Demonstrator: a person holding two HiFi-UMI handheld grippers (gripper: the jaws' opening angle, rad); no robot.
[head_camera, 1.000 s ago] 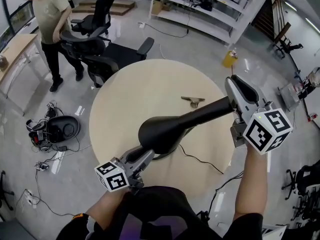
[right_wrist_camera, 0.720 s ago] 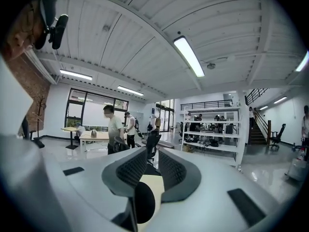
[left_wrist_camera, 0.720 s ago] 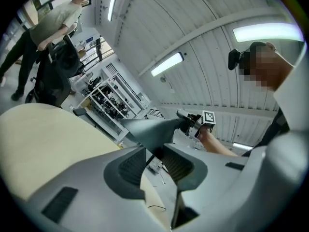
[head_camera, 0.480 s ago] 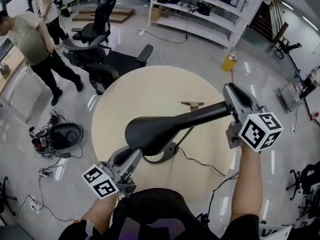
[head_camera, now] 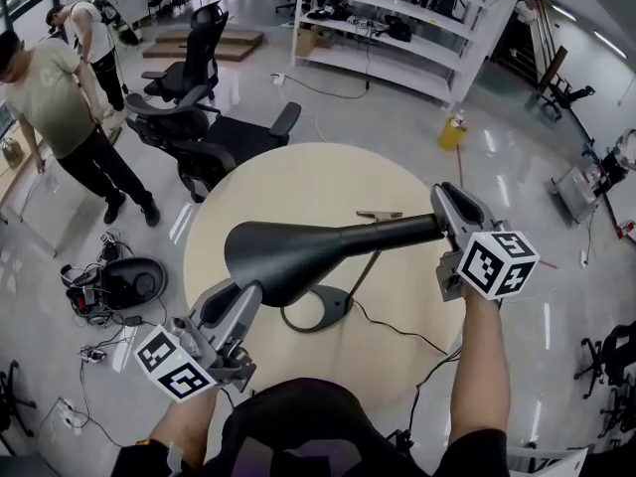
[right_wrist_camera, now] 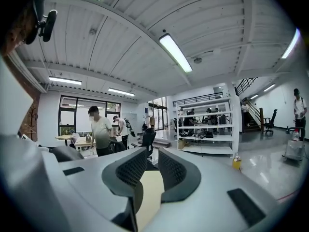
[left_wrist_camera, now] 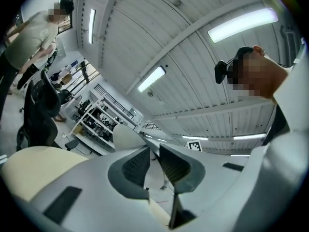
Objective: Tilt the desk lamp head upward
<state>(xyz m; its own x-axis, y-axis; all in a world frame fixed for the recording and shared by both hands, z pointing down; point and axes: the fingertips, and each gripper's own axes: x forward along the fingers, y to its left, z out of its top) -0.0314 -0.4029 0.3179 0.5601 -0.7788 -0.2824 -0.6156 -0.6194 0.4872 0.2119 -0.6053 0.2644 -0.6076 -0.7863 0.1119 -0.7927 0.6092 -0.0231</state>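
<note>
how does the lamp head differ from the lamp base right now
The lamp head is a wide cone raised above the table, lying about level; the lamp base is a flat open ring resting on the table. The head looks far larger than the base. Both are black.

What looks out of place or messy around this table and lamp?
Nothing looks broken or spilled. The untidiest spot is the floor left of the round table, where a tangle of cables lies beside a black round device. A small tan piece lies alone on the table beyond the desk lamp.
</note>
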